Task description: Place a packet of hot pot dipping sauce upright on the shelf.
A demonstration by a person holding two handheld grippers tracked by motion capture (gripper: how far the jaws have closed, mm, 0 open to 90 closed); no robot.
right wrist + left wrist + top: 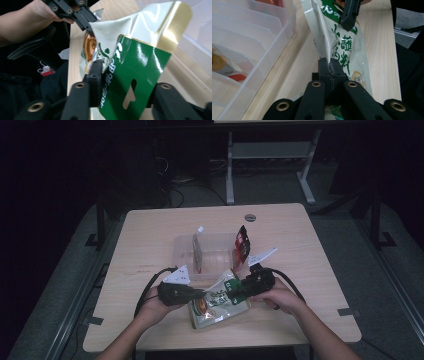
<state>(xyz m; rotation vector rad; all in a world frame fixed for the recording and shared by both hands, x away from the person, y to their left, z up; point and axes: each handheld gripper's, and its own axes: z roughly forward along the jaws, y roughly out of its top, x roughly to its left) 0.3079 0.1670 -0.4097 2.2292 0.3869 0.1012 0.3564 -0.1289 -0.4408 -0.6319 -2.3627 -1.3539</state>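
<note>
A white and green snack pouch (220,304) hangs just above the table's front edge between my two grippers. My left gripper (201,294) is shut on the pouch's side seam; in the left gripper view its jaws (329,65) pinch that white edge (325,47). My right gripper (232,290) is at the pouch's green header. In the right gripper view the header (140,60) lies across the wide gap of that gripper (125,73): one finger (96,72) is in front of it and the other is hidden behind it. The left gripper (85,17) shows at the pouch's far corner.
A clear plastic tray (212,239) with dividers (262,30) stands mid-table behind the pouch. It holds an upright white and red packet (198,252) and a red and black packet (241,245). Bare wood lies to the left and right. A round grommet (250,217) sits near the far edge.
</note>
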